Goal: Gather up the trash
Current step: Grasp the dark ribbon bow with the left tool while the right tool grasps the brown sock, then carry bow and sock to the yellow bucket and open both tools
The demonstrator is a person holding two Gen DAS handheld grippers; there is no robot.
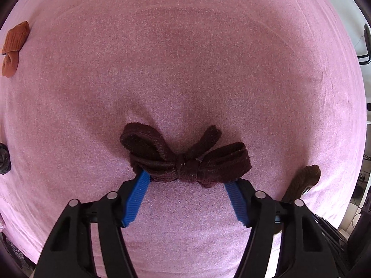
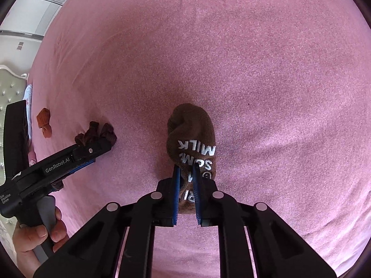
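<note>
Pink fleece bedsheet (image 1: 185,58) fills both views, and everything is placed here against the dark maroon knotted sock bundle (image 1: 185,159) lying near the middle of the bed. In the left wrist view the left gripper (image 1: 187,180) straddles that bundle: its blue ribbed jaws stand wide apart, one pad at the bundle's left end and one at its right end, the tips tucked just under the fabric, not pressed together on it. The sheet dimples around the bundle.

To the right of the maroon bundle, just beside it, sits the brown knitted sock with white lettering (image 2: 191,143), seen in the left wrist view only as a brown edge (image 1: 303,180). In the right wrist view the right gripper (image 2: 186,173) has its jaws drawn close and pinches the near end of this sock between the blue pads; the word "MILK" reads upside down on the sole, and the toe points away from the camera, resting on the sheet.

Far to the left of the maroon bundle, near the bed's edge, lies a rust-orange ribbed sock pair (image 1: 14,46), well apart from both grippers. A dark grey balled item (image 1: 4,159) shows at the left rim, too cropped to identify. The right wrist view also shows the person's left hand (image 2: 34,238) around the left gripper's handle.
</note>
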